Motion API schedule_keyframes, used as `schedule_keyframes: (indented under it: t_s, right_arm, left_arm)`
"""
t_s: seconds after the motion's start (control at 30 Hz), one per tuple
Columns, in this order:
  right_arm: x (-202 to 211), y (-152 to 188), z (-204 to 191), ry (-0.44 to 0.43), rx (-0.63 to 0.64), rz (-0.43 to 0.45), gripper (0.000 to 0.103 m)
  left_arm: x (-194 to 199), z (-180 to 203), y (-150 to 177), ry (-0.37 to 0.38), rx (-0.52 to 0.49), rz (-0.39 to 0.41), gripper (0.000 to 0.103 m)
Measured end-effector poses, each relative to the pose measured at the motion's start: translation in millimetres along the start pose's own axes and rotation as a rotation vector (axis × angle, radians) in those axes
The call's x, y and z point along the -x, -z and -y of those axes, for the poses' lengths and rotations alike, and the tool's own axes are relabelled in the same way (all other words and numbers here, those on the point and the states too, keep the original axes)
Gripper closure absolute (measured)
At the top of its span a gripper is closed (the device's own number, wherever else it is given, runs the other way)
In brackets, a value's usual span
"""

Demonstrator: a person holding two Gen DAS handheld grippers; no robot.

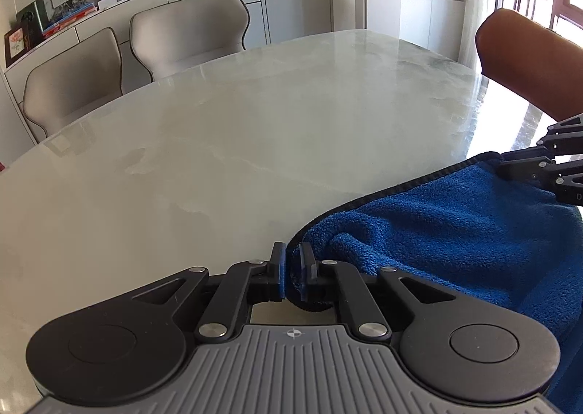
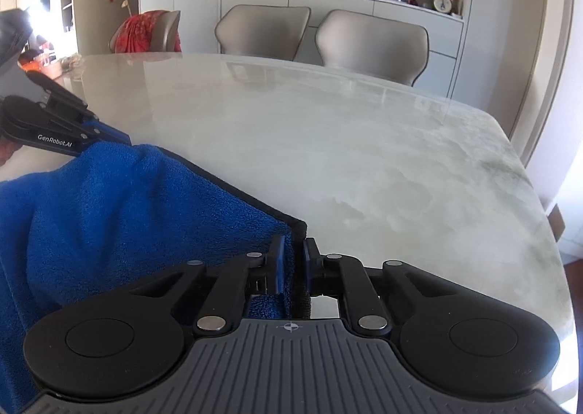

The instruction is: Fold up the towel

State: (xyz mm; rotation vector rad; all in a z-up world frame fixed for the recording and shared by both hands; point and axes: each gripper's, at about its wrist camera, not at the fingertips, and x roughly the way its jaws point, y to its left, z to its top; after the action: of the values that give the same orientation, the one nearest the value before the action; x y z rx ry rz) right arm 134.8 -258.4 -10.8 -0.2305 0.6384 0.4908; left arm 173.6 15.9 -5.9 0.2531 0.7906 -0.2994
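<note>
Blue towel held up by two corners above the bench

The bench (image 1: 226, 144) is free for laying; the towel (image 1: 455, 231) hangs between both grippers so it spreads flat. The left gripper (image 1: 293, 268) and the right gripper (image 2: 293, 264) each have jaws clenched on one corner.

Towel (image 1: 455, 224): blue fleecy cloth, dark stitched hem. Table (image 1: 218, 129): glossy pale marble. Chairs (image 2: 371, 42): smooth matt upholstery.

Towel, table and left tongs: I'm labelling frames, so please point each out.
towel (image 1: 455, 231), left wrist view, blue pile near its dark hem.
table (image 1: 218, 144), left wrist view, bare marble top.
left tongs (image 1: 291, 273), left wrist view, gap between the fingertips.
</note>
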Motion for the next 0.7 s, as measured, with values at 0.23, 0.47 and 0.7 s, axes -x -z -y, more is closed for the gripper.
schedule_keyframes:
  t_s: [0.23,0.47,0.7]
  right_arm:
    - [0.9,-0.8,4.3,-0.013,-0.012,-0.005,0.092]
    - [1.4,-0.4,8.7,-0.025,-0.043,-0.001,0.091]
    - [1.3,0.6,9.8,-0.025,-0.049,0.005,0.091]
  left_arm:
    - [3.8,2.1,1.7,-0.056,-0.004,-0.004,0.068]
    - [4.0,-11.9,0.8,-0.010,0.133,-0.065,0.034]
    - [3.1,-14.6,2.0,0.019,0.156,-0.064,0.039]
